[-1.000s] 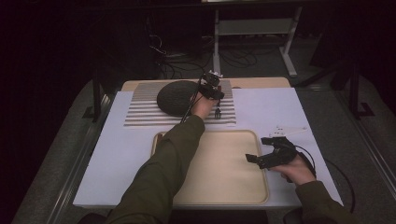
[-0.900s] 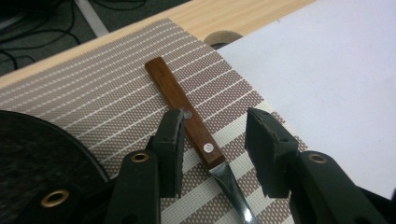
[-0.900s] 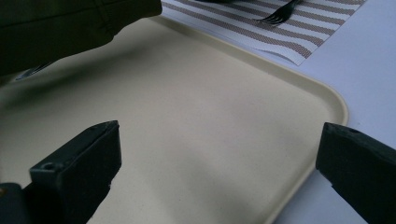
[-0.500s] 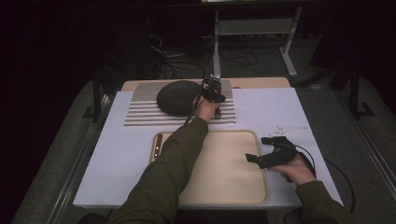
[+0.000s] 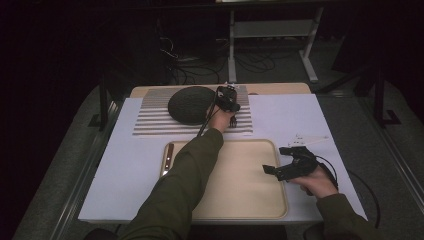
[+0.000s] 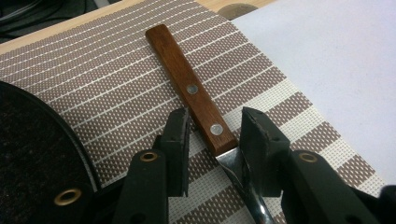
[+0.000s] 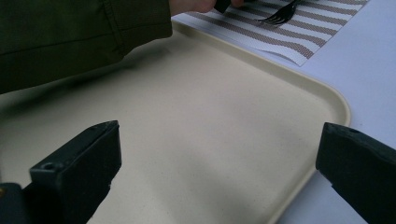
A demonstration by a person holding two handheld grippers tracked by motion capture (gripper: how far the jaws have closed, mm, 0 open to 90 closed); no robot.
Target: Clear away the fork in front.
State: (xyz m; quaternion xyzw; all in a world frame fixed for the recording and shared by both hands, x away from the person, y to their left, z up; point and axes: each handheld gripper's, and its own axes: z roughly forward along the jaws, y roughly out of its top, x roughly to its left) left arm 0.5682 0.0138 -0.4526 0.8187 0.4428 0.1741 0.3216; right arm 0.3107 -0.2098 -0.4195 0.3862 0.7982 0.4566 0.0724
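Two grippers are in play. The left gripper reaches across to the striped placemat at the far side of the table, its jaws straddling a wooden-handled fork where the handle meets the metal neck. The jaws have just been closing, yet a gap shows on the left side of the handle, so the pads do not appear to press on it yet. The fork lies flat on the placemat, just beside a dark round plate. The right gripper hangs spread wide over the right part of the cream tray, holding nothing.

Risks, as judged: the grip point sits at the handle's end, so a lift could let the long handle tip and swing. The handle is off-centre between the jaws; one pad may arrive first and nudge the fork sideways toward the plate. The smooth metal neck may slip.
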